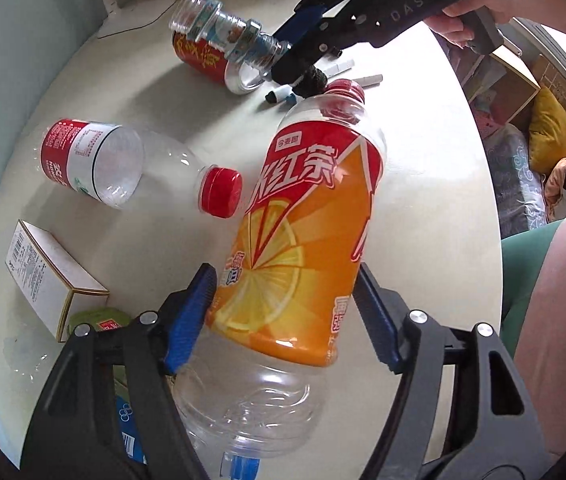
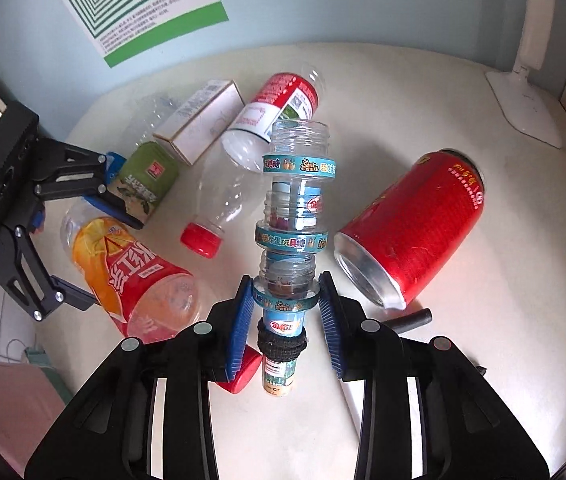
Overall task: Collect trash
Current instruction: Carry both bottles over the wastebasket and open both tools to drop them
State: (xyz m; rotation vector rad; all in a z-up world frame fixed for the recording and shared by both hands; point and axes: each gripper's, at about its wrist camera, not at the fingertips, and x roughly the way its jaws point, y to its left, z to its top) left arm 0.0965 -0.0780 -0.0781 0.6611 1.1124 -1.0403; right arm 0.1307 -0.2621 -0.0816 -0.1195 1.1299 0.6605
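An empty orange-and-red tea bottle [image 1: 303, 216] with a red cap lies tilted on the round white table [image 1: 423, 168]. My left gripper [image 1: 285, 276] straddles its lower label, and both blue pads [image 1: 187, 320] touch its sides. The same bottle [image 2: 131, 276] and left gripper [image 2: 111, 260] appear at the left of the right wrist view. My right gripper [image 2: 285, 286] is shut on a clear plastic tube of stacked little jars with blue bands [image 2: 295, 200]. In the left wrist view that tube [image 1: 227, 28] hangs in the right gripper [image 1: 283, 68] above a red can [image 1: 199, 58].
Lying on the table are a clear water bottle with a red cap [image 2: 239, 152], a white carton [image 2: 199, 120], a green-labelled bottle [image 2: 147, 184] and the red can [image 2: 415, 228]. Markers [image 1: 367, 80] lie beyond. A white lamp base [image 2: 523, 104] stands at the far right. A person's leg [image 1: 563, 300] is beside the table.
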